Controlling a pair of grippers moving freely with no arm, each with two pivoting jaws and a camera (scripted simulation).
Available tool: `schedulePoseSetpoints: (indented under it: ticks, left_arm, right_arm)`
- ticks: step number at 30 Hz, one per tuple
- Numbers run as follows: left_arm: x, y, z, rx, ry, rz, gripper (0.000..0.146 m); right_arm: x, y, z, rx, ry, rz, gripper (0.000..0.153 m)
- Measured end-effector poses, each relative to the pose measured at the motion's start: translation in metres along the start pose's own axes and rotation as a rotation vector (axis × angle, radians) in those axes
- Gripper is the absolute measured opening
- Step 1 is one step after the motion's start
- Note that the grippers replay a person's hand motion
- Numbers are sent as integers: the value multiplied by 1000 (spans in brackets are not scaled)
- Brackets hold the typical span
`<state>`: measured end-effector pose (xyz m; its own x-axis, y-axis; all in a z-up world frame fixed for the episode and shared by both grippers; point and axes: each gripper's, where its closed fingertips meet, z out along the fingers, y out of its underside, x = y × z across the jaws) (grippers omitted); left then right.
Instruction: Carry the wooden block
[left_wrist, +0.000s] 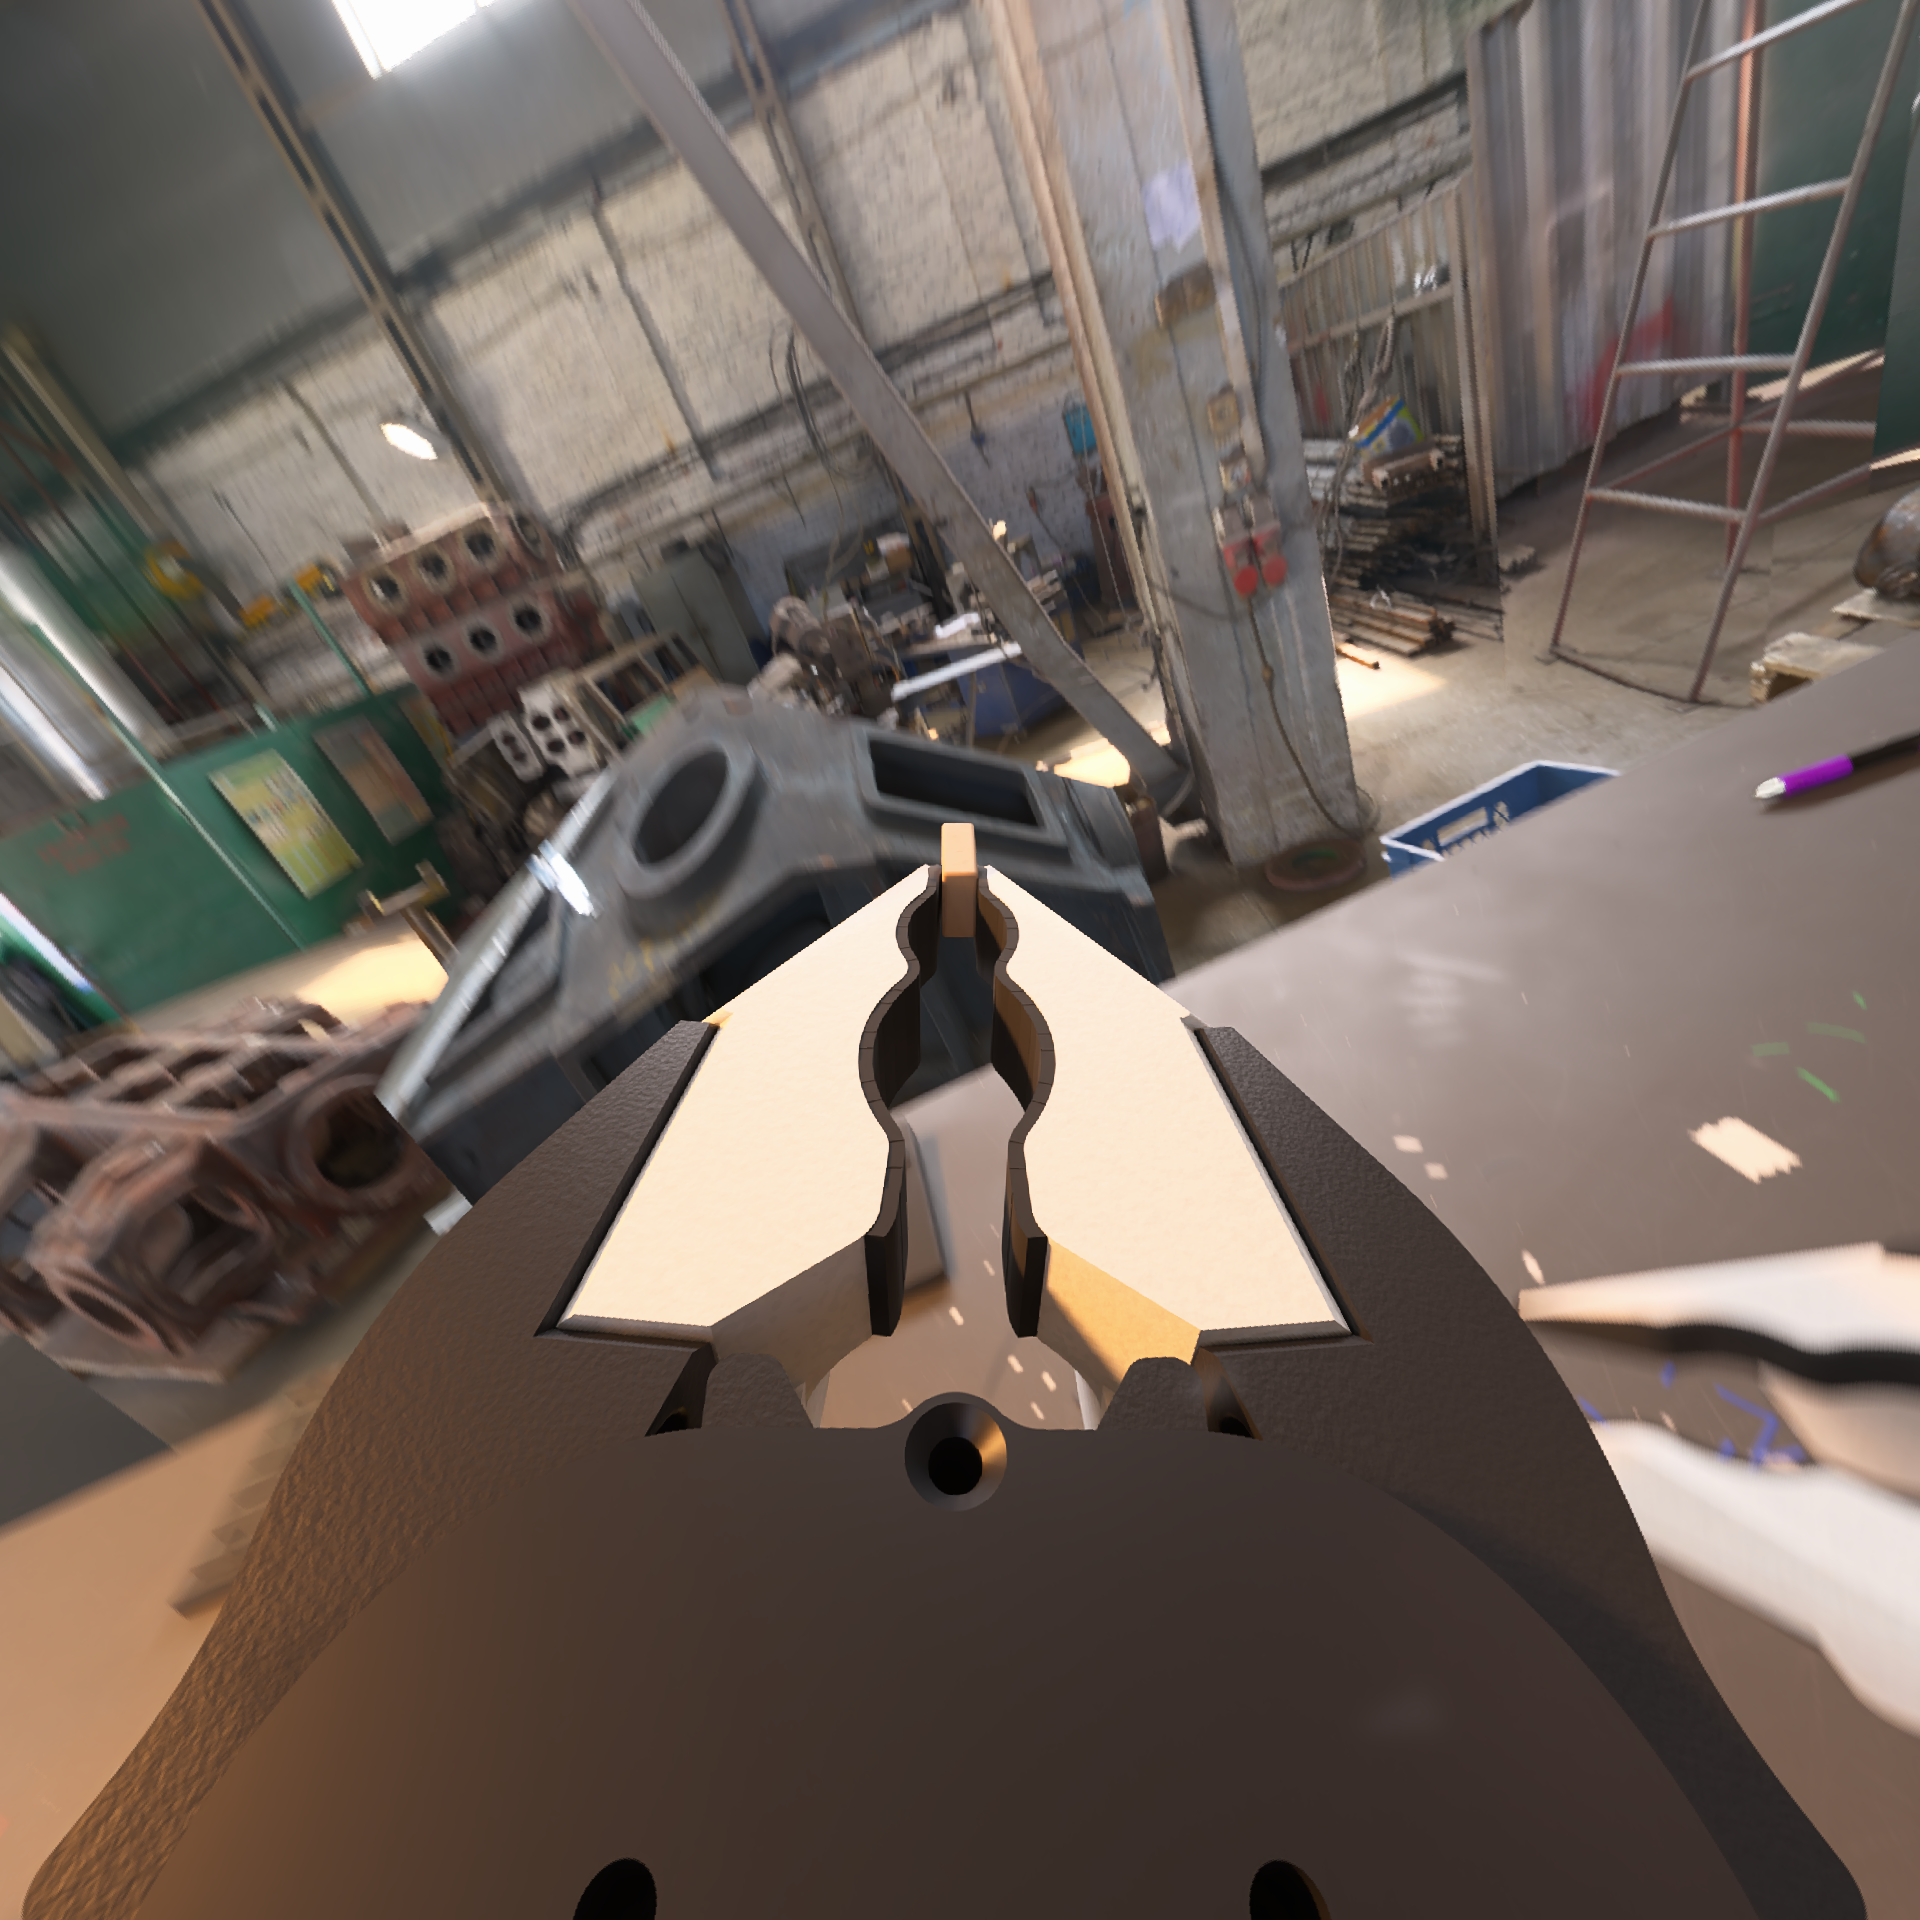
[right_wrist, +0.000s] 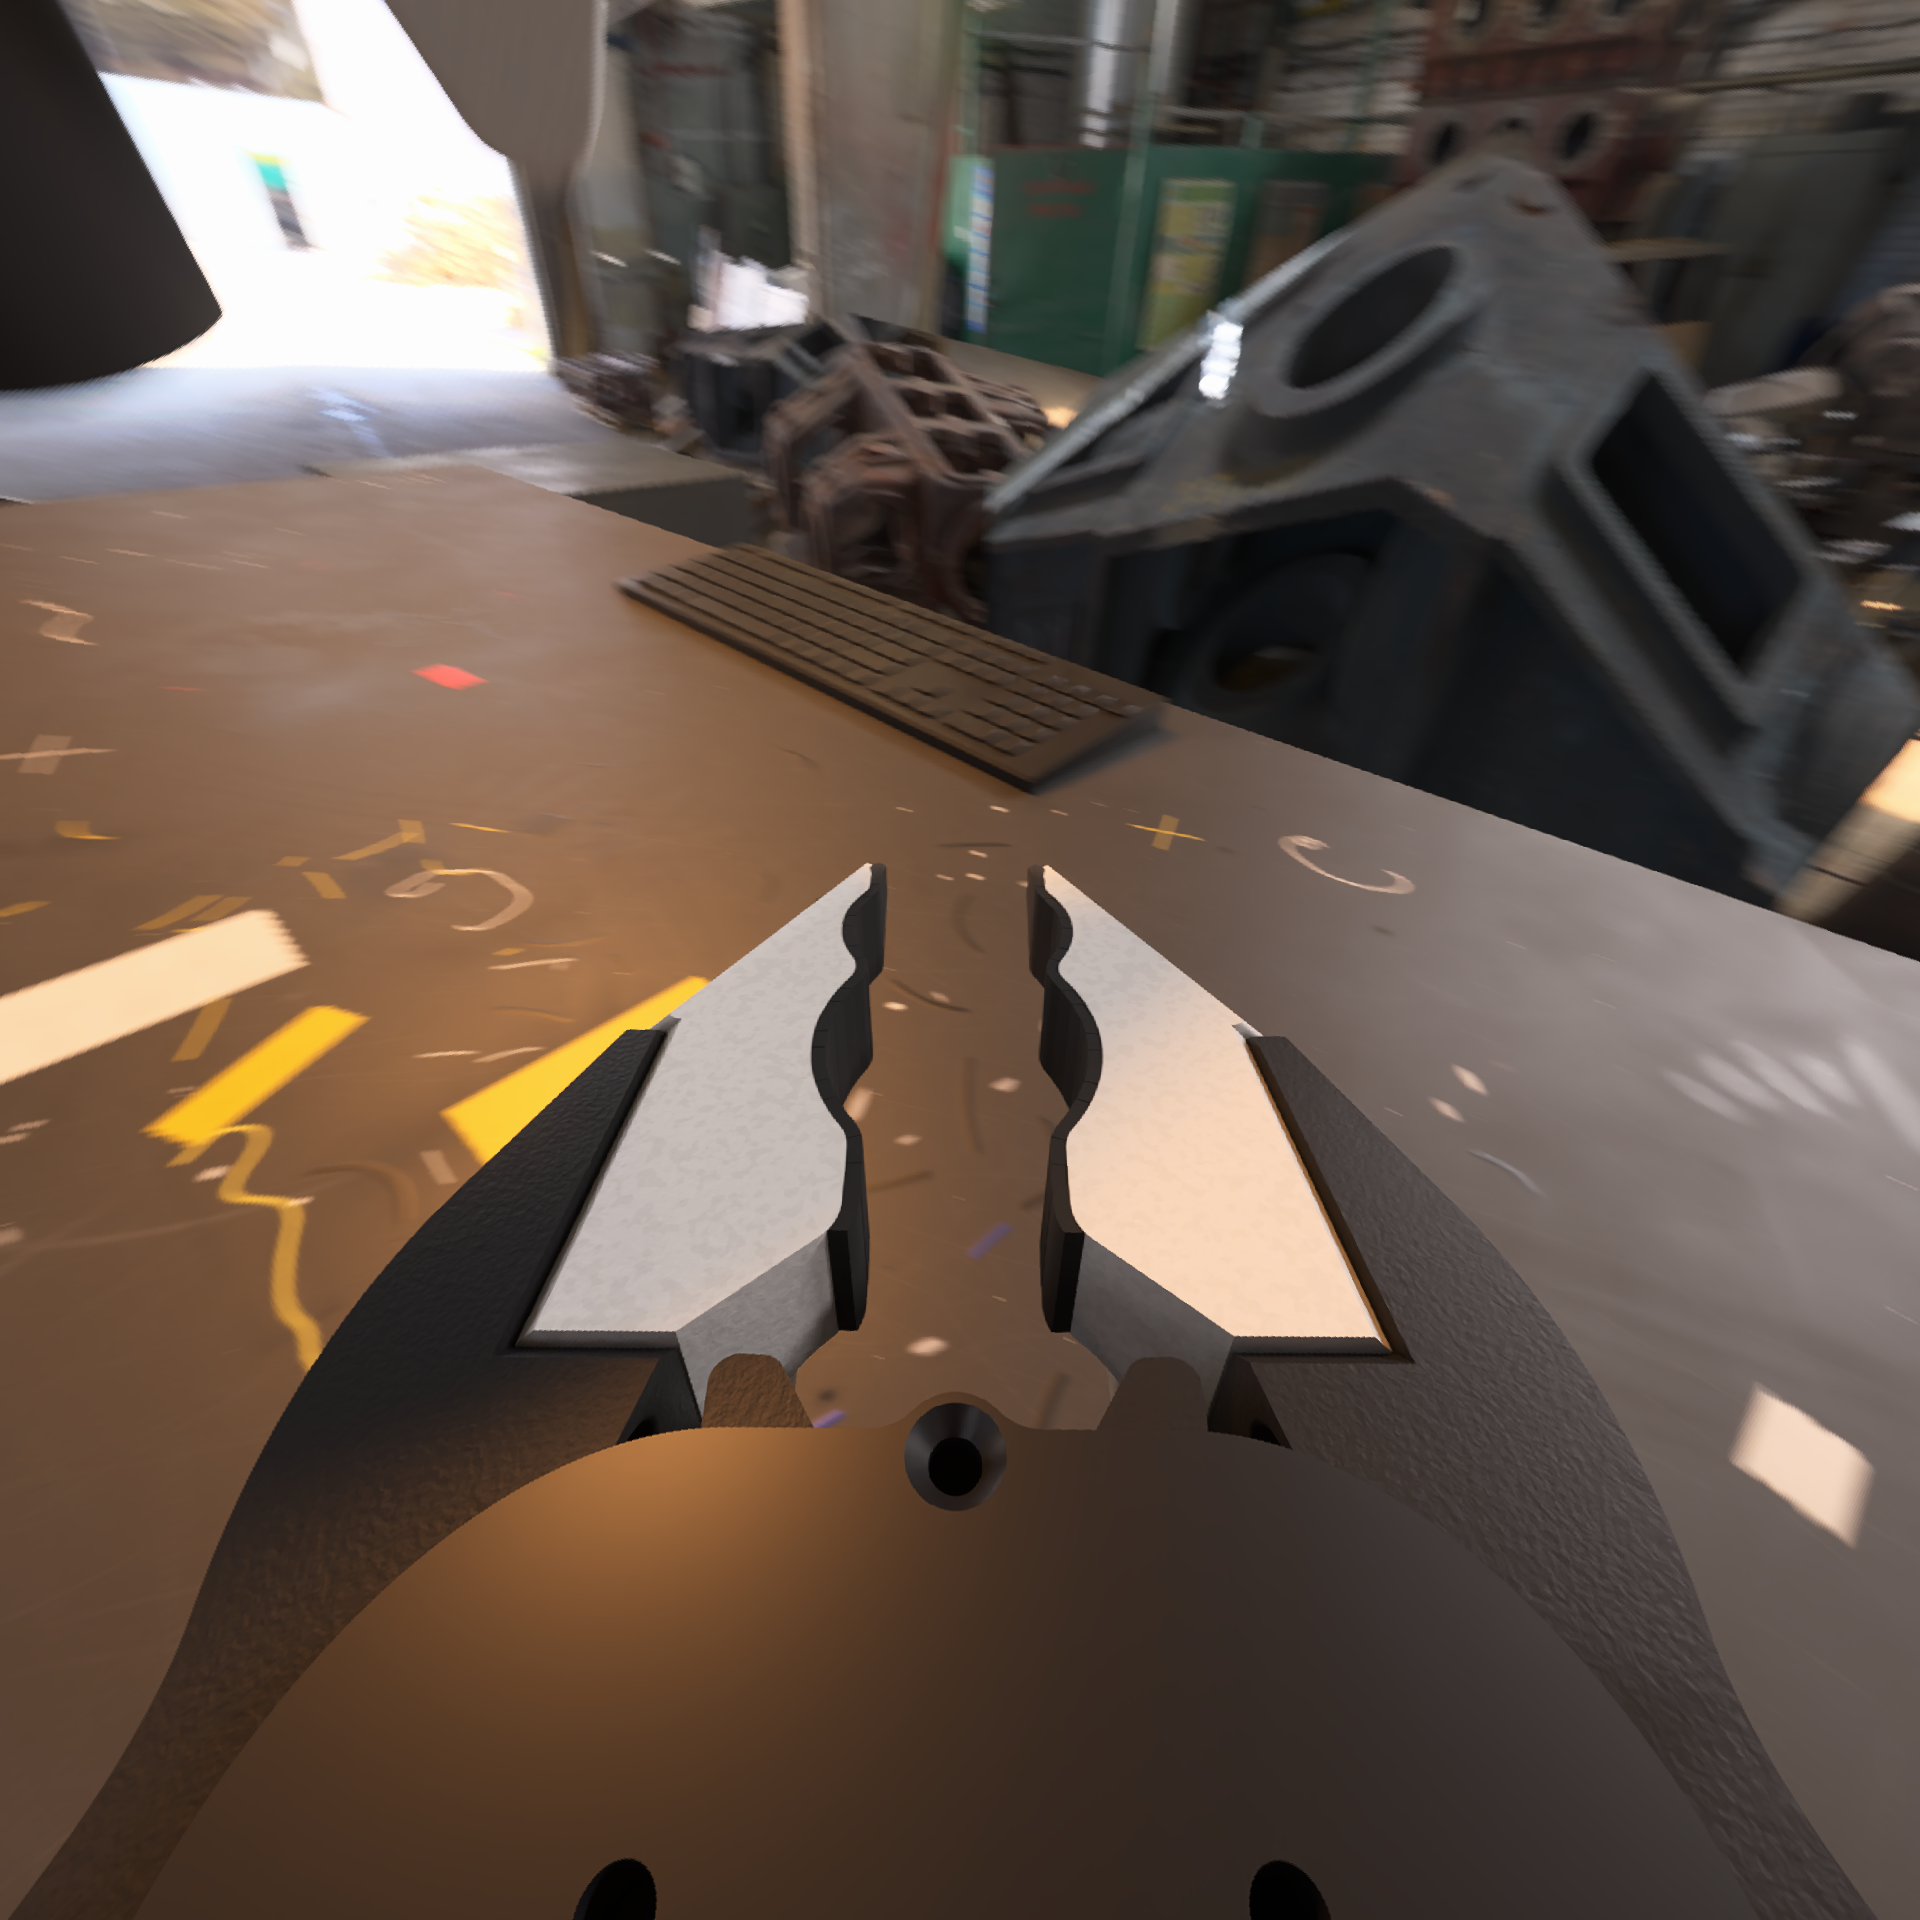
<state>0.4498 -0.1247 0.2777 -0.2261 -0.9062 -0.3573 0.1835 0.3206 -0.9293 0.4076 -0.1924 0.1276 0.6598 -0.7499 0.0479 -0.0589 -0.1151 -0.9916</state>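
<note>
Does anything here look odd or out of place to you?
Only the grip: the left hand-held gripper pinches the wooden block at its very fingertips, the block poking past them. The keyboard and pen lie flat on the table.

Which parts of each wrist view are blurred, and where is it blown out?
Left wrist view: wooden block in the left tool is sharp, the machinery behind smeared, skylight glaring. Right wrist view: keyboard and backdrop are blurred, the doorway overexposed, the open right tool crisp.

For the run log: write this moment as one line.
left gripper: shut on wooden block, lifted | right gripper: open, empty, above table | keyboard: untouched
</note>
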Motion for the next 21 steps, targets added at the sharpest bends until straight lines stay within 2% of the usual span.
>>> schedulePoseSetpoints:
  ticks: [4, 8, 13, 21]
  left_arm:
    - [31, 79, 2, -59, 48, -100, 5]
    - [64, 123, 5, -122, 132, -54, 5]
    - [80, 138, 5, -129, 173, 21, 5]
    - [87, 158, -1, -181, 225, -2, 5]
  right_arm:
    - [35, 12, -2, -85, 201, -100, 36]
    - [49, 26, 1, -172, 278, -208, 35]
    - [46, 37, 6, -221, 267, -221, 38]
    - [30, 50, 11, -289, 225, -273, 44]
